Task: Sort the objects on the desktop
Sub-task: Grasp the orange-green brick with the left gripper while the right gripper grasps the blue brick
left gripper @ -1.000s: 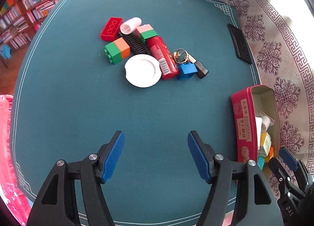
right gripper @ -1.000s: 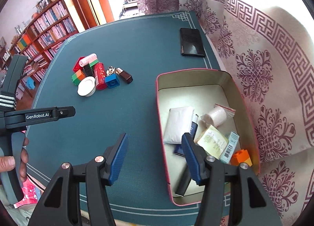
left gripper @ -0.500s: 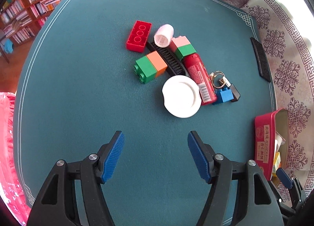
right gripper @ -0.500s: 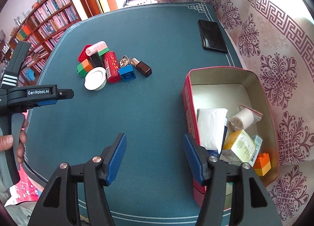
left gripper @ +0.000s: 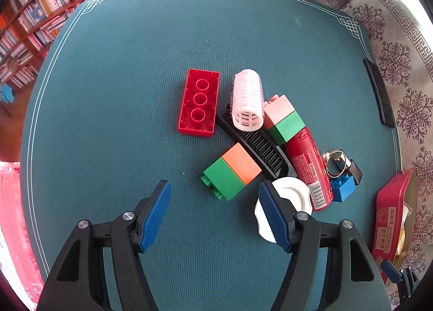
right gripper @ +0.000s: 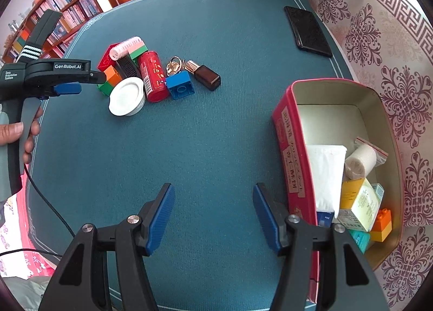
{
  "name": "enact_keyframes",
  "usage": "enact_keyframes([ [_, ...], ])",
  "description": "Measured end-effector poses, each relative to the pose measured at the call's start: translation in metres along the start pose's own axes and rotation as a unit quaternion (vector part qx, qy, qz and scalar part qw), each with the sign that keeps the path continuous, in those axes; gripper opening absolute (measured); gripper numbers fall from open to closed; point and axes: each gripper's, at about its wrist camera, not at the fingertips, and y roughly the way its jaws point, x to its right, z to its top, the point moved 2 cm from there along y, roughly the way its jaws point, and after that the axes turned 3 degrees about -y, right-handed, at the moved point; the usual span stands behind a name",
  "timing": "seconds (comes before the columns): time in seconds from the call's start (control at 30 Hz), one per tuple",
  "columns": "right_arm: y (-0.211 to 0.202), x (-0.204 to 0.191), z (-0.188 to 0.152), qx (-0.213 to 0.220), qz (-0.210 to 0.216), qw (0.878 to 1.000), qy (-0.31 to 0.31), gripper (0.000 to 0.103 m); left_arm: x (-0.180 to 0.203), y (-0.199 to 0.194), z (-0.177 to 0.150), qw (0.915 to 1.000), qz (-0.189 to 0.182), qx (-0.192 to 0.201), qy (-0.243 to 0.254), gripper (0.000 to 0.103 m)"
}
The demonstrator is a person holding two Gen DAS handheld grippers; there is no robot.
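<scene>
A heap of small objects lies on the teal table: a green-and-orange brick [left gripper: 232, 171], a red flat brick [left gripper: 199, 102], a pink hair roller [left gripper: 246, 100], a pink-and-green brick [left gripper: 284, 119], a black comb [left gripper: 257, 146], a red tube [left gripper: 307, 167], a white lid [left gripper: 291, 194], a blue brick [left gripper: 342, 189] and a key ring [left gripper: 335, 161]. My left gripper [left gripper: 215, 213] is open and empty, just short of the green-and-orange brick. My right gripper [right gripper: 213, 219] is open and empty over bare table, left of the red tin box [right gripper: 293, 154], which holds several items.
A black phone [right gripper: 307, 31] lies at the table's far right edge. A brown bottle [right gripper: 205, 74] lies beside the blue brick [right gripper: 180, 85]. Bookshelves stand beyond the table on the left. A patterned cloth hangs to the right of the table.
My left gripper has moved forward to the heap, now close to the green-and-orange brick. My right gripper has drifted left, away from the tin box. Both stay open.
</scene>
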Motion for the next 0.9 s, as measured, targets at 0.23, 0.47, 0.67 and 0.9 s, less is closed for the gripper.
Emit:
enact_keyframes([
  [0.23,0.01,-0.009,0.014,-0.013,-0.012,1.0,0.009,0.064,0.004,0.023,0.007,0.9991,0.006,-0.014,0.039,0.07],
  [0.47,0.021,-0.021,0.028,-0.024,-0.021,0.999,0.012,0.064,-0.004,0.03,0.007,0.9989,-0.006,-0.007,0.046,0.064],
  [0.67,0.034,-0.031,0.041,-0.034,-0.023,0.999,0.023,0.064,-0.024,0.024,0.0,0.9991,0.002,-0.002,0.042,0.035],
  [0.9,0.052,-0.034,0.064,-0.035,-0.025,0.998,0.035,0.064,-0.054,0.015,-0.027,0.9997,-0.001,-0.015,0.018,0.035],
])
